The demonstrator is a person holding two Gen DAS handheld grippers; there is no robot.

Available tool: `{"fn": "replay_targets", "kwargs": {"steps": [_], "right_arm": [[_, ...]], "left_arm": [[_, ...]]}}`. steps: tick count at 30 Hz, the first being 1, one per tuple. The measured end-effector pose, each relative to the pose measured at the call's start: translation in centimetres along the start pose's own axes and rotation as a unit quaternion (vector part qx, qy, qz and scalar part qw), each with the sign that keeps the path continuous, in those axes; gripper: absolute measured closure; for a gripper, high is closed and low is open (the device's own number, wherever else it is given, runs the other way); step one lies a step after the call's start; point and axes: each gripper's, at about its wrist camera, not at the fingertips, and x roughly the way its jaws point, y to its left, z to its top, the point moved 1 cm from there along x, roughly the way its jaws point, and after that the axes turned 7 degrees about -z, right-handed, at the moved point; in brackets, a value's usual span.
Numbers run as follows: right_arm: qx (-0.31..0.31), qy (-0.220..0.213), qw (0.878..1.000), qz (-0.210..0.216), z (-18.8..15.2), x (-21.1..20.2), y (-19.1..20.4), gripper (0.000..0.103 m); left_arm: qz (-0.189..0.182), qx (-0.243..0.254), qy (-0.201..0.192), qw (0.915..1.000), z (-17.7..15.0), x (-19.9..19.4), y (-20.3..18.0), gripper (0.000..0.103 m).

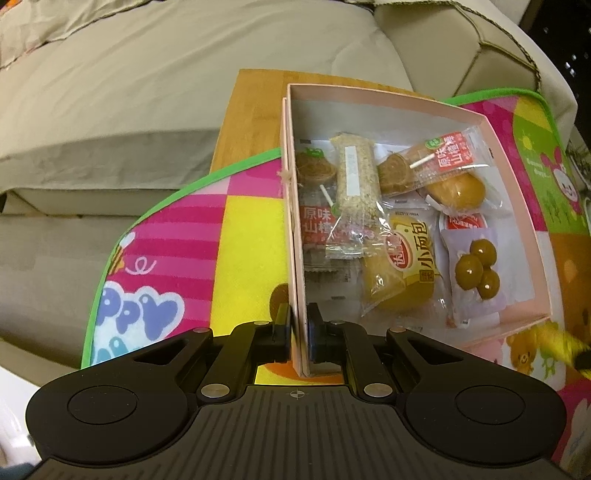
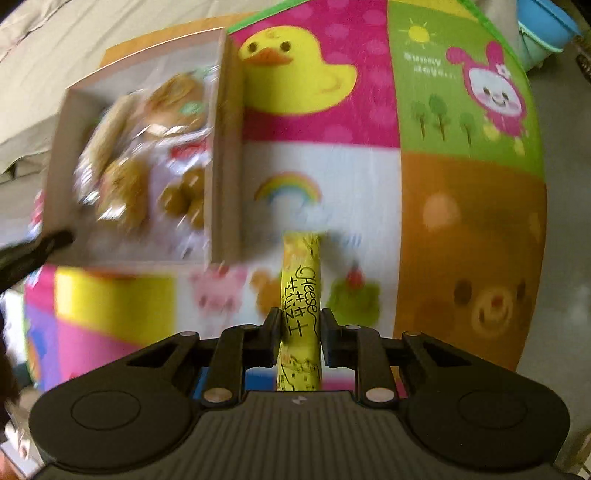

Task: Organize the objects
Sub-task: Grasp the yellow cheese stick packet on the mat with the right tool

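A pink cardboard box holds several wrapped snacks, among them a sesame bar, a small bread pack and a purple pack of green balls. My left gripper is shut on the box's near left wall. My right gripper is shut on a yellow cheese stick packet, held above the mat to the right of the box. The packet's yellow tip also shows in the left wrist view.
A colourful cartoon play mat covers a wooden table. A beige sofa lies behind and to the left. A blue container sits at the far right.
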Motion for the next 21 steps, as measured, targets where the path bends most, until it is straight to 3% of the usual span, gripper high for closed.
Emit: {"fn": "replay_targets", "kwargs": {"steps": [2, 3, 4, 9, 12, 13, 15, 17, 20, 21], "right_arm": [[0.002, -0.004, 1.0, 0.021, -1.5, -1.7, -0.1, 0.083], [0.018, -0.007, 0.999, 0.031, -1.8, -2.4, 0.1, 0.091], [0.017, -0.009, 0.999, 0.039, -2.2, -3.1, 0.1, 0.093], [0.042, -0.034, 0.996, 0.075, -3.8, -6.2, 0.5, 0.093], [0.069, -0.035, 0.995, 0.066, -4.3, -6.0, 0.6, 0.092], [0.076, -0.033, 0.995, 0.057, -4.4, -5.6, 0.5, 0.09], [0.063, -0.023, 0.997, 0.05, -4.8, -4.5, 0.5, 0.069], [0.025, -0.027, 0.999, 0.03, -5.7, -3.2, 1.0, 0.058], [-0.004, -0.005, 1.0, -0.002, -7.4, -0.2, 2.0, 0.058], [0.011, 0.005, 1.0, -0.004, -8.0, 0.8, 2.2, 0.058]], "left_arm": [[-0.002, 0.003, 0.002, 1.0, 0.0, -0.1, 0.0, 0.092], [-0.002, 0.003, 0.002, 1.0, -0.1, -0.2, 0.0, 0.093], [0.0, 0.005, 0.001, 1.0, -0.1, -0.2, -0.1, 0.093], [0.006, 0.016, 0.004, 0.9998, -0.1, 0.0, -0.3, 0.093], [0.005, -0.001, 0.01, 0.9999, 0.2, 0.0, -0.1, 0.093], [0.003, -0.002, 0.01, 0.9999, 0.3, 0.1, 0.0, 0.093], [0.004, -0.006, 0.009, 0.9999, 0.3, 0.2, 0.1, 0.093], [0.008, -0.008, 0.007, 0.9999, 0.2, 0.3, 0.0, 0.093], [0.008, -0.009, 0.01, 0.9999, 0.2, 0.7, 0.1, 0.093], [0.008, -0.011, 0.011, 0.9999, 0.2, 0.7, 0.1, 0.093]]}}
